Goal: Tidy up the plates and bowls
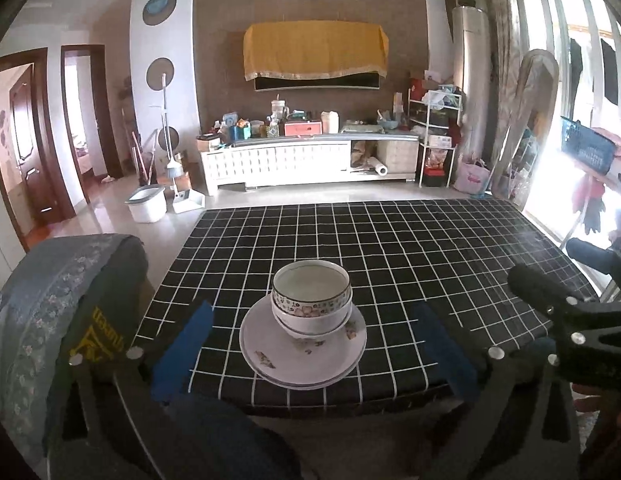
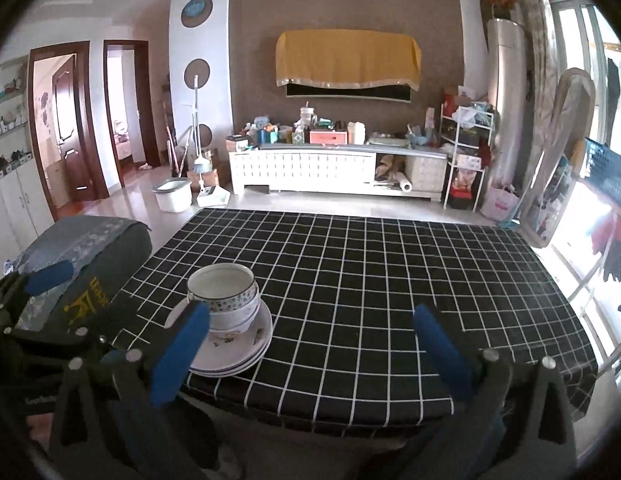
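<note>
I see the nested white floral ceramic bowls [image 1: 311,300] sitting on stacked white plates [image 1: 266,354] near the front edge of the black grid-checked tablecloth [image 1: 410,264], so I judge sorting done, left gripper [image 1: 310,344] and right gripper [image 2: 310,346] both spread wide, holding nothing

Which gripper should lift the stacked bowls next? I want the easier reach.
Probably left: the bowls on the plates sit centred between the left gripper fingers; the right gripper has them off to its left.
</note>
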Motion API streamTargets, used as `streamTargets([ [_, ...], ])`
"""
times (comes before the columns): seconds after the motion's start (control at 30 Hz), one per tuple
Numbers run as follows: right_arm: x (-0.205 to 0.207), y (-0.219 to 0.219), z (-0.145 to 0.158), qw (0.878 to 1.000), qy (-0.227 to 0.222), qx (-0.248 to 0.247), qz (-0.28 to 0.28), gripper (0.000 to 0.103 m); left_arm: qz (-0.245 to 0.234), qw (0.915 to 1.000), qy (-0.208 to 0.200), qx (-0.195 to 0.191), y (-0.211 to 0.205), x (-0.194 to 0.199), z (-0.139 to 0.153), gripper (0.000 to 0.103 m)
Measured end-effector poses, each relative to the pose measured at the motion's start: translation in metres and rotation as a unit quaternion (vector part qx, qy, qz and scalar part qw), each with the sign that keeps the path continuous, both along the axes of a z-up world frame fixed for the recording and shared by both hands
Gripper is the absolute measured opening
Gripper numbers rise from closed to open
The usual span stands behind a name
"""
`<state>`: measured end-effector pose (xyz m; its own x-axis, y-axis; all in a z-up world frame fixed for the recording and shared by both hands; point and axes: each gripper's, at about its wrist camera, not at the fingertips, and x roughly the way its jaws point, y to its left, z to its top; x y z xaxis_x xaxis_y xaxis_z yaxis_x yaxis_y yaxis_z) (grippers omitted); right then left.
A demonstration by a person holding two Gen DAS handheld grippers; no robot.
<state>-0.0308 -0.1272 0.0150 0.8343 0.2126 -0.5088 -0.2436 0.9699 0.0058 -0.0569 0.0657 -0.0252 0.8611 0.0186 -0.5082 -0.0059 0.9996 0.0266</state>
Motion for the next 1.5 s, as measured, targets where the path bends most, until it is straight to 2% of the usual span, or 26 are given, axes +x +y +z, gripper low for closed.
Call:
streamTargets([
  [0.43,-0.0079,-0.0075,-0.0020,1.000,0.002,0.014,-0.005,0.103,0.000,0.9999,-0.005,0.010,-0.0061,-0.0039,-0.0005,0.102],
  [1.5,-0.0089,-0.0023,-0.0049,1.000,0.011,0.018,0.007,0.103,0.003,1.0000,-0.001,-0.004,-0.0014,-0.0082,-0.0028,0.102],
])
